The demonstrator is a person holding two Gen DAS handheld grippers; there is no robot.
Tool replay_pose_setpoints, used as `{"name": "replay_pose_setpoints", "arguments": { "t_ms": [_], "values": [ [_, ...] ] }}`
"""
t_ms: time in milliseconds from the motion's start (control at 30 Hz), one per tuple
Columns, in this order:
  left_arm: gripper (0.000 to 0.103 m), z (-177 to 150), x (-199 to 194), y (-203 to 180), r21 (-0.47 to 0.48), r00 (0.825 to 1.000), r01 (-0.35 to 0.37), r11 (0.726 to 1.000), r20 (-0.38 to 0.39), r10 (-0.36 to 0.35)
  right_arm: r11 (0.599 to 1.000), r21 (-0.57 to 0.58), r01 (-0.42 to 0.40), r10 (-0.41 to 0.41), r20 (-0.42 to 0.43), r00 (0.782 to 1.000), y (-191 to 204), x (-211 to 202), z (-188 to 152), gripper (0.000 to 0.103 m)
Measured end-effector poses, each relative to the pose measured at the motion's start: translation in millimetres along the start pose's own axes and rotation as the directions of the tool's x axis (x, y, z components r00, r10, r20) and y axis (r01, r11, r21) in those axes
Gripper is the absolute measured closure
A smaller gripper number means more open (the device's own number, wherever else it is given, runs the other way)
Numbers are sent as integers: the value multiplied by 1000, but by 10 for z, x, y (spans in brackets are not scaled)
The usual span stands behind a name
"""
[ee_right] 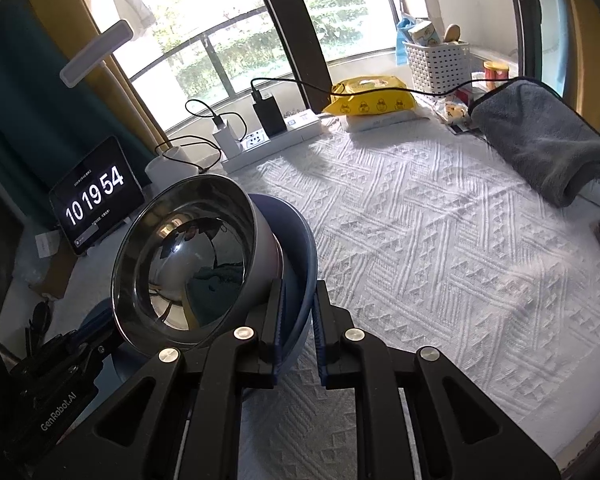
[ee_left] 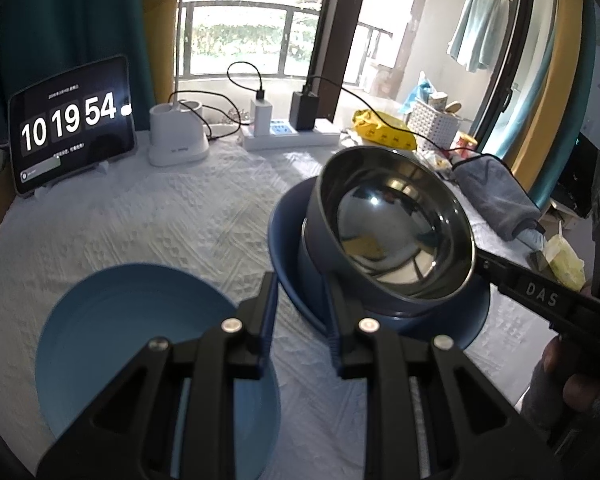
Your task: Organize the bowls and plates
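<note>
A steel-lined bowl [ee_left: 396, 232] sits tilted on a second blue-grey bowl, both inside a dark blue plate [ee_left: 288, 248] on the white cloth. My right gripper [ee_right: 298, 316] has the plate's rim [ee_right: 304, 300] between its fingers, with a small gap showing; in the left wrist view its arm [ee_left: 540, 296] reaches in from the right. My left gripper [ee_left: 300, 312] is open and empty, just in front of the dark plate. A light blue plate [ee_left: 132, 320] lies flat under my left fingers at the lower left.
At the back stand a tablet clock [ee_left: 72, 128], a white lamp base [ee_left: 178, 136] and a power strip with chargers [ee_left: 288, 128]. A yellow wipes pack [ee_right: 368, 98], a white basket [ee_right: 436, 60] and a grey towel [ee_right: 540, 136] lie at the right.
</note>
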State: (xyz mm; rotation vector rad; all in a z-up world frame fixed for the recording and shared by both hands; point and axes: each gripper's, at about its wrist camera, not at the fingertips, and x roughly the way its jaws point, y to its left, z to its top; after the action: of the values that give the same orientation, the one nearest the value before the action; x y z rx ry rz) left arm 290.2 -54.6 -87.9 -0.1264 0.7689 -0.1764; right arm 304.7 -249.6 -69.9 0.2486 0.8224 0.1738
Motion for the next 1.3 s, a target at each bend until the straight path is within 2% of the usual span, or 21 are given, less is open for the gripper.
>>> {"name": "replay_pose_setpoints", "arguments": {
  "t_ms": [667, 1300],
  "values": [
    [80, 72, -423, 226, -26, 998, 3, 1000, 60, -1, 999, -47, -17, 19, 32, 999, 360, -261, 78, 88],
    [80, -39, -791, 726, -110, 995, -52, 993, 83, 61, 988, -133, -78, 80, 14, 997, 1006, -255, 42, 88]
  ]
}}
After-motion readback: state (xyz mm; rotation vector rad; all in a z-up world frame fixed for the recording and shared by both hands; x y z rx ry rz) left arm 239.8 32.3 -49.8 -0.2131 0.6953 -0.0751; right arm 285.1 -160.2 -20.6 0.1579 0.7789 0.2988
